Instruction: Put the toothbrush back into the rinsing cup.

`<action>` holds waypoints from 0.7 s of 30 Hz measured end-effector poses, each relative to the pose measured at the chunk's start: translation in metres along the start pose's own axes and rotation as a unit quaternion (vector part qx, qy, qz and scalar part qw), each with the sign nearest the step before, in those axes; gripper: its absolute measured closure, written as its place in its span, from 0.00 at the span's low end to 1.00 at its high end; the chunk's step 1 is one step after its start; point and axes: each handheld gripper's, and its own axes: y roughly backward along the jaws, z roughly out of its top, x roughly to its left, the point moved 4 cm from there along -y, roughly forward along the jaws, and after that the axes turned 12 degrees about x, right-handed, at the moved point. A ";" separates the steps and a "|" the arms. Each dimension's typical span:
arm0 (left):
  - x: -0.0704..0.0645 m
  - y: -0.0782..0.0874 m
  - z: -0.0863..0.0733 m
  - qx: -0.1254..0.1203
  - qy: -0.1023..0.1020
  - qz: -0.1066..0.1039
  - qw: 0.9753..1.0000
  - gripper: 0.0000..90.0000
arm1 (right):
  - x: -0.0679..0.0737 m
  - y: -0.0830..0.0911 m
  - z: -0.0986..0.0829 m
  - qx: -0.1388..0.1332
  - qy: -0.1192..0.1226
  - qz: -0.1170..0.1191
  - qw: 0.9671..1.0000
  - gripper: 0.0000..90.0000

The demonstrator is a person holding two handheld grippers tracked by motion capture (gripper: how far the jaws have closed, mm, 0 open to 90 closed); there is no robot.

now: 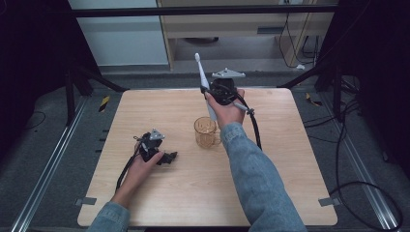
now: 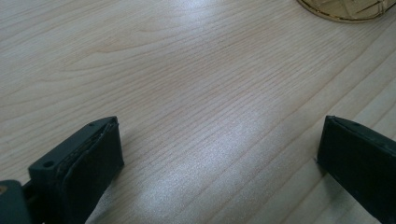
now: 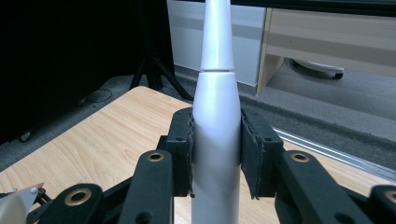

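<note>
Starting on the left: your left gripper [image 1: 167, 157] is parked low on the table [image 1: 159, 203], well apart from the action, with your left hand [image 1: 143, 166] resting behind it. In the left gripper view the jaws stand spread wide with nothing but bare wood between them, and the rim of the cup [image 2: 348, 10] just peeks in at the top right. Looks to me like you're keeping that side idle and out of the way, but pointed roughly at the cup so it can steady it if needed.

Moving to the middle, the amber cup [image 1: 205, 131] stands upright on the table, handle toward your right forearm, mouth open and empty as far as I can tell.

Then the right: your right gripper [image 1: 205, 90] is lifted above the far half of the table, just past the cup, and it's pinching the white electric toothbrush [image 3: 216, 140]. In the right gripper view both pads [image 3: 183, 151] press flat on the thick body, below the seam where the neck starts. From the high view the toothbrush [image 1: 202, 77] stands nearly upright, brush head up and tilted a bit left, lower end hanging near the cup's rim.

My guess is you're gripping the fat part so it doesn't swing, and keeping it vertical so the bottom end can drop straight into the cup.
</note>
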 end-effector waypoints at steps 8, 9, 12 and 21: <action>0.000 0.000 0.000 0.000 0.000 0.000 1.000 0.00 | 0.006 -0.009 -0.001 0.000 0.001 0.006 1.000 0.74; 0.000 0.000 0.000 0.000 0.000 0.000 1.000 0.00 | 0.007 -0.010 -0.002 0.000 0.002 0.006 1.000 0.74; 0.000 0.000 0.000 0.000 0.000 0.000 1.000 0.00 | 0.009 -0.012 -0.003 0.000 0.003 0.008 1.000 0.74; 0.000 0.000 0.000 0.000 0.000 0.000 1.000 0.00 | 0.016 -0.019 -0.011 0.007 0.008 0.018 1.000 0.74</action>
